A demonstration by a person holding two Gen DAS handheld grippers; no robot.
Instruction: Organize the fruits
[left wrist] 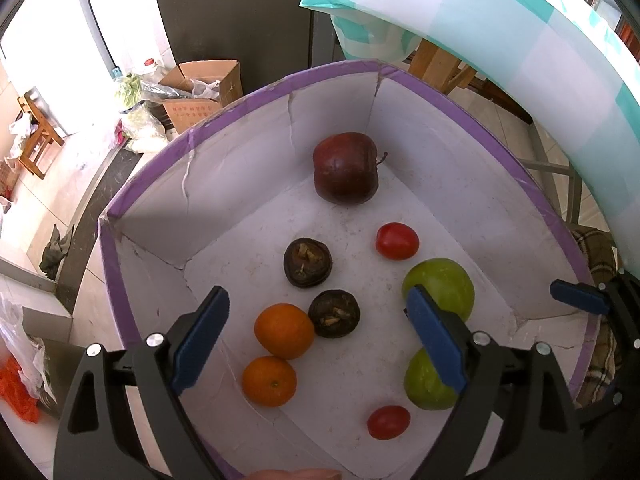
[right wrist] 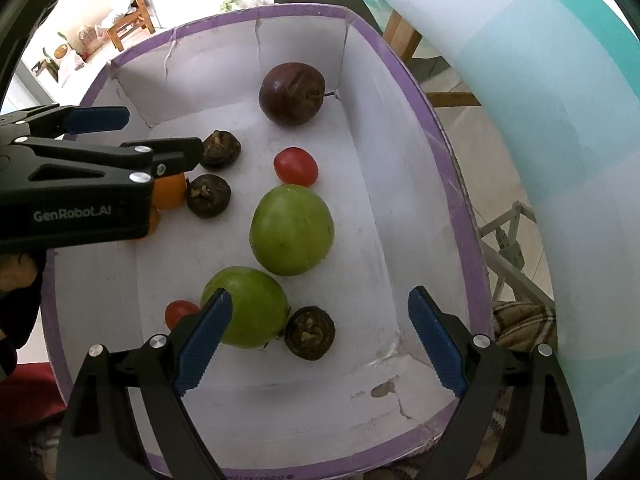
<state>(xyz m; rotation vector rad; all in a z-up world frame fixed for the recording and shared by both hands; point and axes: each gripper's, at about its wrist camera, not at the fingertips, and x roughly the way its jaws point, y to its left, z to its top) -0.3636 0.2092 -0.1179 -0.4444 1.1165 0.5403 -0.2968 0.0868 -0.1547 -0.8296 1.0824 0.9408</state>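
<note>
While the left gripper [left wrist: 316, 332] gapes wide and empty above the box [left wrist: 240, 100], an apple [left wrist: 346, 168], oranges [left wrist: 284, 330] and tomatoes [left wrist: 397, 241] lie inside. Right view: right gripper [right wrist: 320, 336] equally wide, empty, over green fruits [right wrist: 292, 230].

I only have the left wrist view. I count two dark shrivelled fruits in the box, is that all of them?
Observer: No. A third dark fruit lies right beside the near green fruit; your own jaw hides it.
Operator: Are the right jaws open?
Observer: Yes. The right gripper is open above those two fruits and grips nothing.
Operator: Anything else down at that end?
Observer: A small brownish stain marks the floor near the corner of the box.
</note>
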